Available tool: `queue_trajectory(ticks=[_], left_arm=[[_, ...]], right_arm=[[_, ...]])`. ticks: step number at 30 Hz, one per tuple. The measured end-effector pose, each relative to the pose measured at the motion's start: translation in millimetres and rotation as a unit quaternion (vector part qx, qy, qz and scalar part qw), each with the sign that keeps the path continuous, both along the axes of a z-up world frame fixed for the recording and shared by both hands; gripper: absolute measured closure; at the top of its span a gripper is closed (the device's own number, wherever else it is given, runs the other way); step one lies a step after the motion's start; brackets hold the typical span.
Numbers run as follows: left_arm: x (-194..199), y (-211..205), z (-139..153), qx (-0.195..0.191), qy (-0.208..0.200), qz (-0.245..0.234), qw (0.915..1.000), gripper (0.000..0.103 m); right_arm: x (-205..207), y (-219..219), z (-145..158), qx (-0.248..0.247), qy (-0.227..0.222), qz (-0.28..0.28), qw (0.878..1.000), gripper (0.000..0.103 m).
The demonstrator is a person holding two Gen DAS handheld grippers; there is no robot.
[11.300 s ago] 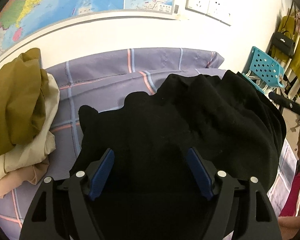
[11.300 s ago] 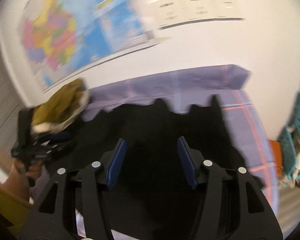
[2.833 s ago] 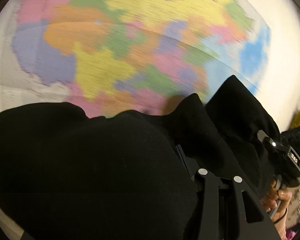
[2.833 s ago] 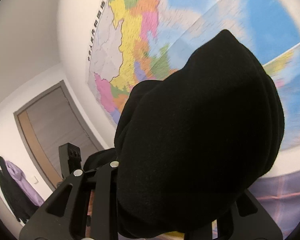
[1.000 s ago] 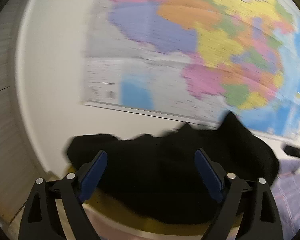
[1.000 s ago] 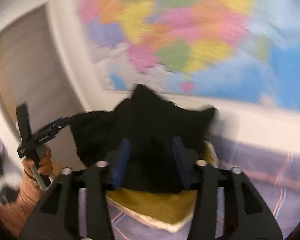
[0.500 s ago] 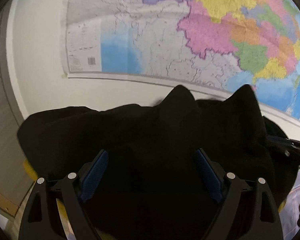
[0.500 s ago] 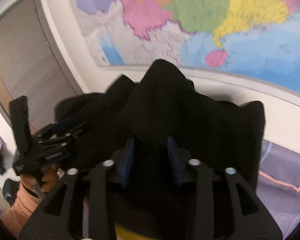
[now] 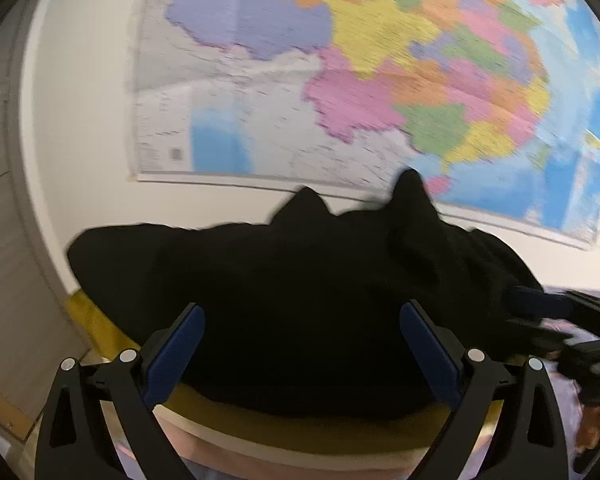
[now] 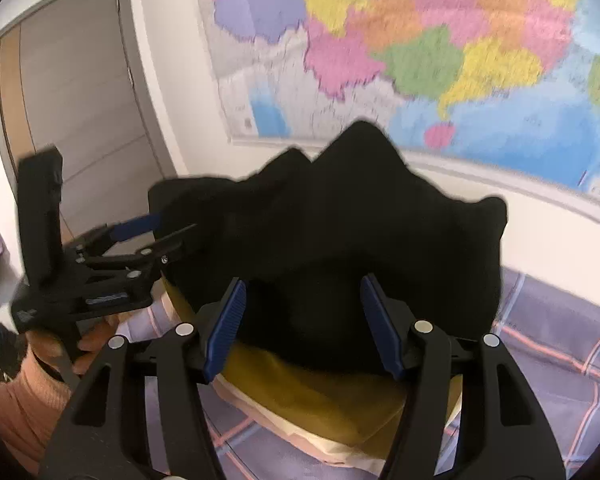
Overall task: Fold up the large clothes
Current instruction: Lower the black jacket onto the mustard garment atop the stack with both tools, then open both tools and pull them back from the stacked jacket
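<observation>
Behind everything hung a large, brightly coloured wall map (image 9: 380,80) on a white wall, with a grey door (image 10: 80,120) off to the left in the right wrist view. Below it lay a bed (image 10: 560,380) covered in a lilac sheet crossed with pink and pale lines.

On the bed sat a stack of folded clothes (image 10: 320,400): a mustard-yellow piece over a cream one and a pinkish one. A black garment (image 9: 300,288) rested on top of that stack, bunched and humped, with two soft peaks standing up along its far edge. It overhung the yellow layer on the left side.

The left gripper (image 9: 302,352) sat low in front of the black garment, its blue-padded jaws spread wide with the cloth lying between them but not pinched. The right gripper (image 10: 302,328) was likewise spread, its pads apart on either side of the near fold and clear of the fabric. Each gripper appeared at the edge of the other's view, held by a hand in an orange sleeve.

The garment looked thick, soft and limp, probably a knit or fleece, fairly heavy for cloth and not slippery. It would likely sag and lose its fold if lifted by one point. Taking it at two well-apart spots along a folded edge seemed the safest hold.
</observation>
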State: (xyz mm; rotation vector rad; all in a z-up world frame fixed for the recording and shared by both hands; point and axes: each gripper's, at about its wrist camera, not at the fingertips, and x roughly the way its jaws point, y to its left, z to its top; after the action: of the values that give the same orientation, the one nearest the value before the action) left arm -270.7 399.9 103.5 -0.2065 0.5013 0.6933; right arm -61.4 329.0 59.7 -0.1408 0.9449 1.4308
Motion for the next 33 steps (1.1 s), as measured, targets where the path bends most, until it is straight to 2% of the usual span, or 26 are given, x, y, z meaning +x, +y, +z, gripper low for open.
queue_trajectory(ticks=[4,7,11,15,20,33], left_arm=[[5,-4,-10,-0.010,0.016,0.008,0.9998,0.008],[-1,-10,-9,-0.013,0.009,0.015,0.9998,0.008],[-6,-23,-5,0.002,0.012,0.024,0.9996,0.007],[-11,-35,-5,0.006,0.012,0.028,0.9995,0.007],[-19,-45,-8,0.001,0.014,0.033,0.9994,0.007],[-40,-68,-15,-0.007,0.008,0.056,0.9984,0.007]], right_arm=[[-5,-2,-3,-0.002,-0.004,-0.004,1.000,0.044],[-9,-10,2,0.006,-0.008,-0.007,1.000,0.041],[-14,-24,5,0.017,-0.007,-0.009,1.000,0.036],[-22,-34,9,0.024,-0.025,-0.008,0.999,0.031],[-27,-45,14,0.027,-0.034,-0.009,0.999,0.027],[-44,-71,13,0.026,-0.038,-0.023,0.999,0.007]])
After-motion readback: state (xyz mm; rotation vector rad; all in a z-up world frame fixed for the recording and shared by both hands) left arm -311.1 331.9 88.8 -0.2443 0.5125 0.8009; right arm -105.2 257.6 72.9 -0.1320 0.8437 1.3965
